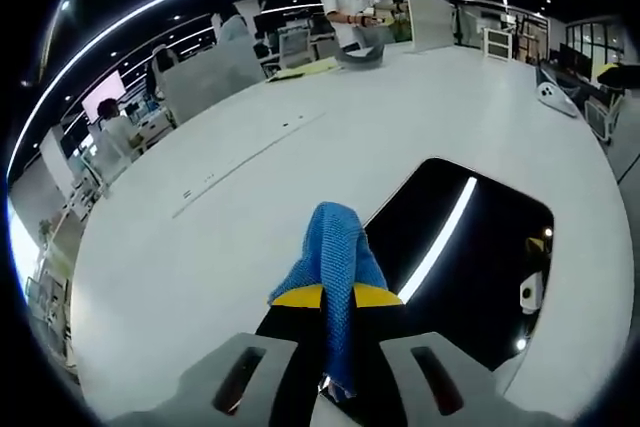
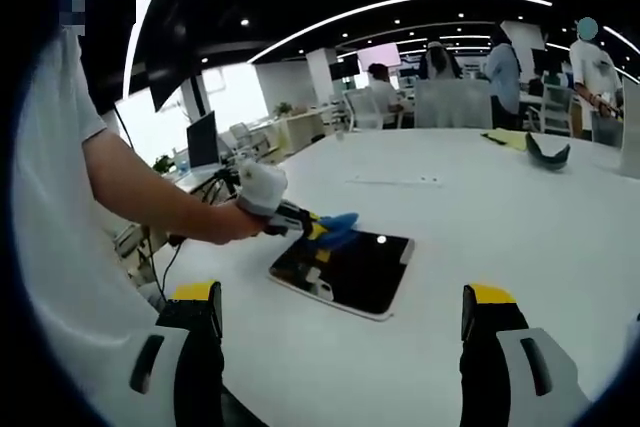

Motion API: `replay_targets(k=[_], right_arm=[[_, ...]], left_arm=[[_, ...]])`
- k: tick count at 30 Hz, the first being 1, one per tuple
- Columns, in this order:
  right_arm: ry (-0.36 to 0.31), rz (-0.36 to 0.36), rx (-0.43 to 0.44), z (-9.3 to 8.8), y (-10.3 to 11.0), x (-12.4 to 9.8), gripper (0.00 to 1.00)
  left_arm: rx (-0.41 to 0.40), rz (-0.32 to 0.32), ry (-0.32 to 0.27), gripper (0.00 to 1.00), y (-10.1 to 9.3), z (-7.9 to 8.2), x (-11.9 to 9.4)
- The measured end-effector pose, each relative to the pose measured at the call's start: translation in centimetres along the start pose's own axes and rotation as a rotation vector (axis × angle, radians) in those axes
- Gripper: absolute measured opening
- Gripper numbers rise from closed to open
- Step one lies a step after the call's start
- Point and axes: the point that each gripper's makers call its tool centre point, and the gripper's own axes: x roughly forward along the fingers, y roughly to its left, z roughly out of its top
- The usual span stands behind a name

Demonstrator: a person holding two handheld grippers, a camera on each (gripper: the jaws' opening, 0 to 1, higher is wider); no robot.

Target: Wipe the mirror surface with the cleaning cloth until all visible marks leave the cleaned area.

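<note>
Left gripper (image 1: 335, 297) clamped a blue knitted cleaning cloth (image 1: 335, 257) — flat dark rectangular mirror (image 1: 480, 247) at 2 o'clock on white table (image 1: 250, 207); right gripper (image 2: 340, 332) jaws wide, holding nothing.

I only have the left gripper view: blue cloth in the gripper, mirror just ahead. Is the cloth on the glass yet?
Observer: In the right gripper view the cleaning cloth sits over the mirror's far-left edge; contact I cannot confirm.
Operator: Where's the right gripper?
Observer: The right gripper is open, back from the mirror, holding nothing.
Operator: Who holds the left one?
Observer: A gloved hand grips the left gripper.
</note>
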Motion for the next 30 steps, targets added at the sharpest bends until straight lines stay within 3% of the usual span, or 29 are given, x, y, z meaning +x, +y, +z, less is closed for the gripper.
replay_targets(k=[30], right_arm=[[-0.001, -0.008, 0.007, 0.0, -0.6, -0.3, 1.0]], left_arm=[[0.044, -0.036, -0.006, 0.06, -2.4, 1.7, 1.3]])
